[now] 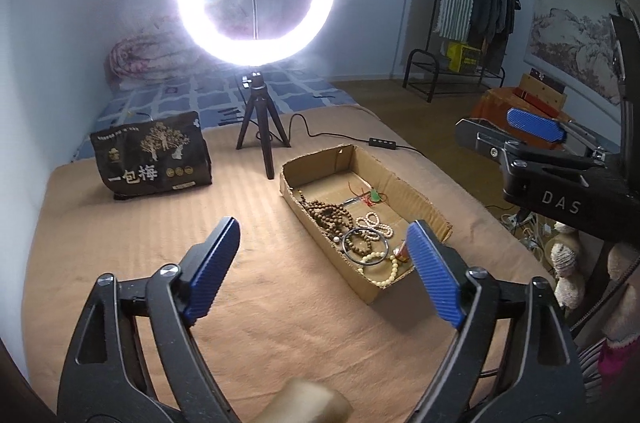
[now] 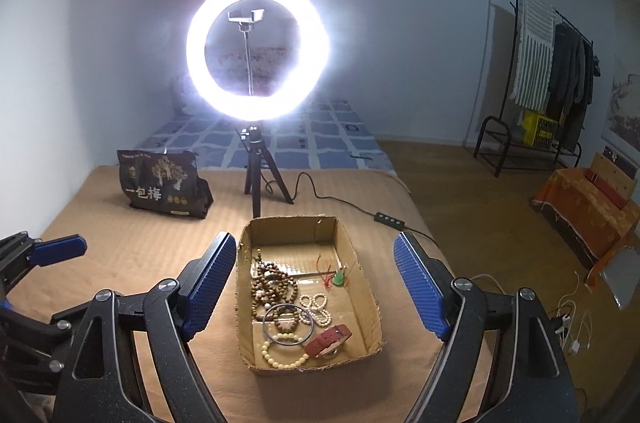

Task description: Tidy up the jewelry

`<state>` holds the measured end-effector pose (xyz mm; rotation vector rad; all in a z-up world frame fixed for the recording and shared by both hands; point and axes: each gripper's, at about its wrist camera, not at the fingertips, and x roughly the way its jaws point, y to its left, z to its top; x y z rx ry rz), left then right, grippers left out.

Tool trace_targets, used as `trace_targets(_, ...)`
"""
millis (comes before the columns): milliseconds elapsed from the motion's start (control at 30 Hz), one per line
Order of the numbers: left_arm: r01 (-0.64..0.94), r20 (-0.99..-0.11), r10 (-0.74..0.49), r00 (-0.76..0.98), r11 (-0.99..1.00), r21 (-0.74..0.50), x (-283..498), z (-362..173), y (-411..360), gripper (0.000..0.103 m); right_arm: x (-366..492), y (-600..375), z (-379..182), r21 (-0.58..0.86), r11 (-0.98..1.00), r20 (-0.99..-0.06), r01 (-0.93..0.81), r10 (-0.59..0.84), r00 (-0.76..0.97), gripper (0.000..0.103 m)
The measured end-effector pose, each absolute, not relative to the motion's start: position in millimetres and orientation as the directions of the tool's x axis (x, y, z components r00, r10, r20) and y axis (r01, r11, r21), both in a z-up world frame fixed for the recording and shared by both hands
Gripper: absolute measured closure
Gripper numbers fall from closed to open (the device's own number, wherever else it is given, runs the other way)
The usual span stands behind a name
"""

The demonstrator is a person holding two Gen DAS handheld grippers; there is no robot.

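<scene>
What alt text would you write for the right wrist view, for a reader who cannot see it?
An open cardboard box of jewelry, holding bead bracelets, a jade pendant and a red strap, sits on a tan bedcover between the open right gripper fingers. A lit ring light stands behind it.

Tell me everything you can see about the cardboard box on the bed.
The cardboard box is a shallow, open, brown corrugated tray with rough, torn edges. It lies flat on the tan blanket, in front of the ring light's tripod. Inside are bead bracelets, a dark thin bangle, a red strap and a green pendant on red cord. Neither hand-held gripper touches it.
</scene>
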<state>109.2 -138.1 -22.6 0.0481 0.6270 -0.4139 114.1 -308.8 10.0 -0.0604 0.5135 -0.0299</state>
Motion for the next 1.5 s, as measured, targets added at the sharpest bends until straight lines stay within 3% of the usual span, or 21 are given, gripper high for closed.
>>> trace_targets(67, 0.388, -0.573, -0.348, 0.742, 0.920, -0.056, 104.4, -20.9, -137.9, 0.013, 111.5, -307.3, 10.4, -0.071, 0.997, -0.483, 0.012, -0.045, 0.874, 0.022)
trace_targets(200, 0.376, -0.551, -0.325, 0.769, 0.926, -0.021, 95.4, -18.5, -136.1, 0.001, 107.9, -306.9, 10.9, -0.063, 0.998, -0.479, 0.008, -0.037, 0.877, 0.021)
trace_targets(1500, 0.326, -0.568, -0.288, 0.771, 0.945, -0.035, 99.7, -20.9, -124.4, 0.001, 110.2, -306.0, 5.6, -0.075, 0.997, -0.498, 0.012, -0.048, 0.866, 0.021)
